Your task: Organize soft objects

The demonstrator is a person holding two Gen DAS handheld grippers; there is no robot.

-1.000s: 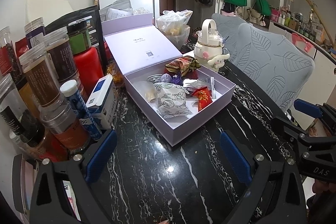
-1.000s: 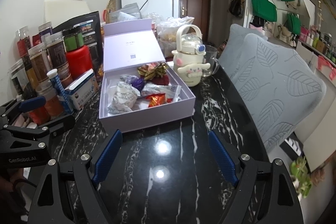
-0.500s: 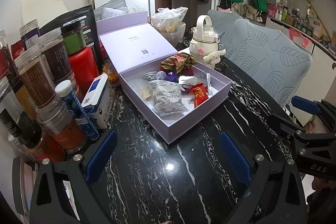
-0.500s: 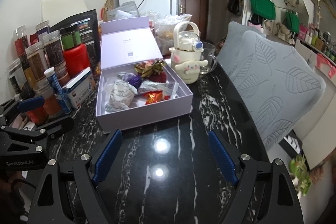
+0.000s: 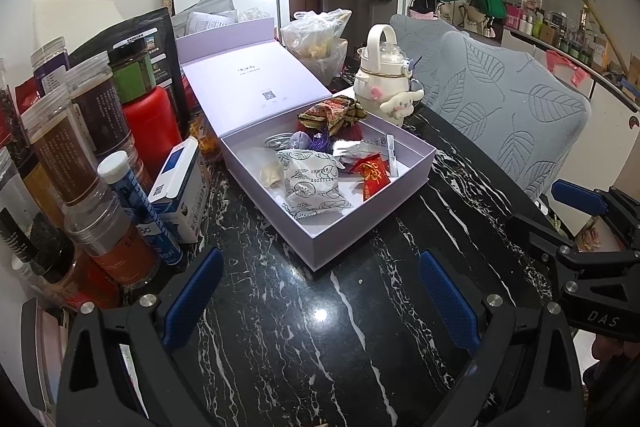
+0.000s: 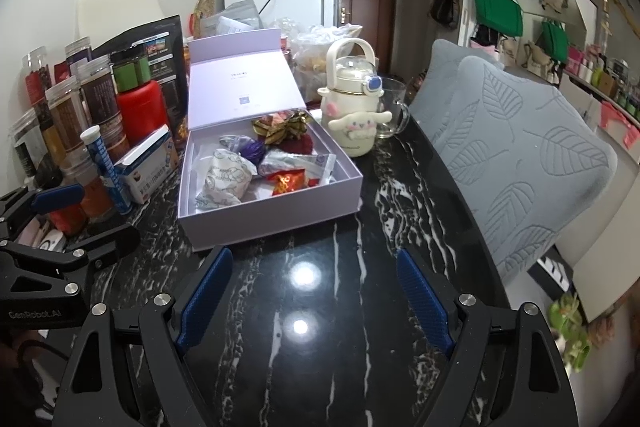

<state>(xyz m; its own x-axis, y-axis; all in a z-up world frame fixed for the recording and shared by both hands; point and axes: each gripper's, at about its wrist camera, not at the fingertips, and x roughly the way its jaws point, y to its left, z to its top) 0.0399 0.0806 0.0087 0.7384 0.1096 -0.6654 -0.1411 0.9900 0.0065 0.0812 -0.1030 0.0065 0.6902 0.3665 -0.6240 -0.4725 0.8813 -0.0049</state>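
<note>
On the left of the bench (image 5: 304, 339), jars (image 5: 100, 131), a red canister (image 5: 154, 125) and a blue-and-white carton (image 5: 180, 183) are crowded close to the open lilac box (image 5: 360, 227), whose lid (image 5: 256, 91) is propped up behind it. The soft objects are all found inside that box: a white printed pouch (image 5: 312, 183) near the front, a purple pouch (image 5: 300, 141) behind it, a silver packet (image 5: 356, 151) and a red sachet (image 5: 374, 173) toward the right wall, and a gold-and-red bundle (image 5: 332, 113) at the back.

The left hand-held gripper (image 5: 320, 297) is held low over bare bench short of the box, its blue pads spread wide with nothing between them; the right hand-held gripper (image 6: 316, 291) is held likewise — fingers apart, empty, just before the box's near wall.

Whether the pouches are still to be sorted within the box or already lie as wanted cannot be settled from this scene, which fits both. If a pouch is to be handled, the near wall should be cleared from above rather than nudged, since the box looks light and could be slid on the glossy stone. A soft packet is best pinched across its plump middle, gently, so that the contents are not crushed — and lifted straight up to avoid dragging neighbours. The cream kettle-shaped bottle (image 6: 354, 115) just right of the box should be given room.
</note>
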